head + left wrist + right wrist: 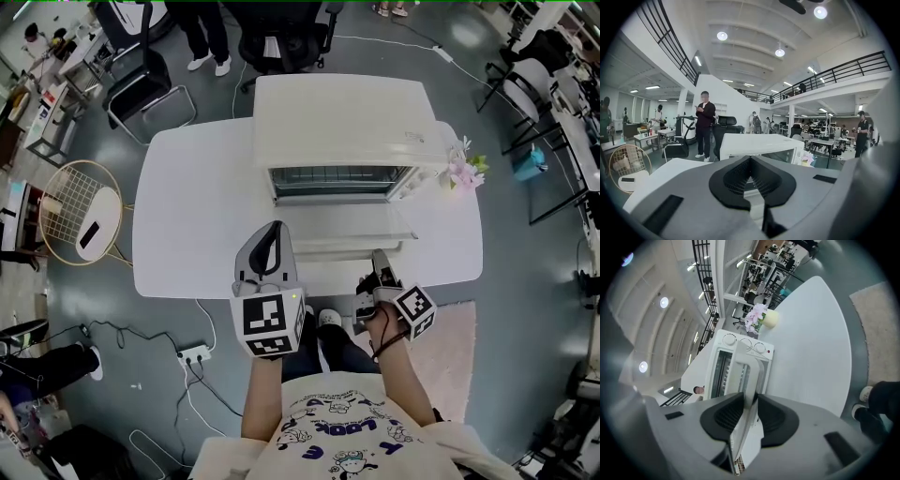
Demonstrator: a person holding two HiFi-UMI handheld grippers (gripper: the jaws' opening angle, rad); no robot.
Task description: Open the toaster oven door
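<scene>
The toaster oven (342, 131) is set on the far half of the white table (187, 216), right of its middle. Its long axis runs from left to right in the head view, and its mouth is turned toward the person. The door (347, 223) is seen already let down, hinged at its lower edge and lying about level, its free edge pointed at the person.

That free edge is clamped by the right gripper (380, 270). In the right gripper view the white slab of the door (749, 376) passes between the two dark pads (729, 414), and both are pressed against it. The left gripper (272, 234) is held over the near part of the table, just left of the door and apart from it. Its pads (733, 180) are brought together at their tips, and nothing is gripped between them.

Inside the oven a wire rack (337, 176) is laid across the cavity. Three knobs (745, 343) are ranged along the oven's right end. Just beside that end, a small bunch of pink flowers (464, 171) is stood on the table. On the floor to the left, a round wire stand (80, 211) and a power strip (195, 354) can be made out.
</scene>
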